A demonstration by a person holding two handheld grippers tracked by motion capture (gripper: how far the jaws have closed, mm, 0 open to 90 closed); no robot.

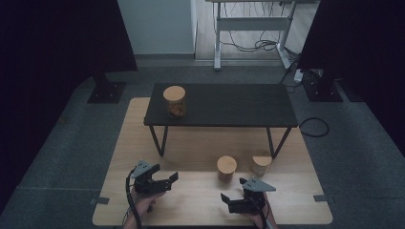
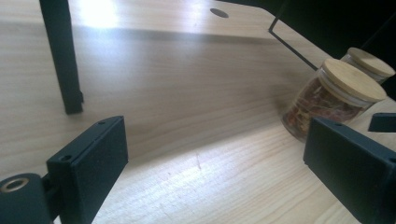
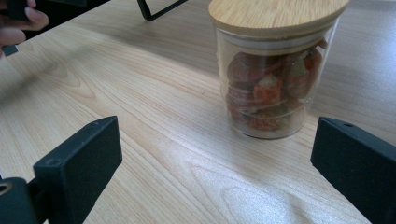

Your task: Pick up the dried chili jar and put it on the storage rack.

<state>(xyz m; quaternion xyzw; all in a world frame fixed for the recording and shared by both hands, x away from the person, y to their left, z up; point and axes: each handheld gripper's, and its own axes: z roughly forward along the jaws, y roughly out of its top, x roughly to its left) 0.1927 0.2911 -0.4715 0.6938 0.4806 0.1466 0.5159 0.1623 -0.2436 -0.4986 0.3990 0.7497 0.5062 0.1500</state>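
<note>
Both grippers empty, jaws apart — left gripper [image 1: 173,178], right gripper [image 1: 224,196]. Nearest jar [image 1: 226,168] upright on the wooden table [image 1: 200,205], just ahead of the right one — come in level, clamp the glass below the lid [image 3: 275,14]

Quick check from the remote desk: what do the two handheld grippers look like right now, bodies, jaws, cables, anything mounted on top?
Both are black. The left gripper and the right gripper each carry a grey three-cornered plate on top. A dark cable trails from the left one back along the forearm. In the gripper views the jaws are flat, rectangular matte-black blocks with small round holes on their upper edges. No sleeves are visible on the forearms.
</note>
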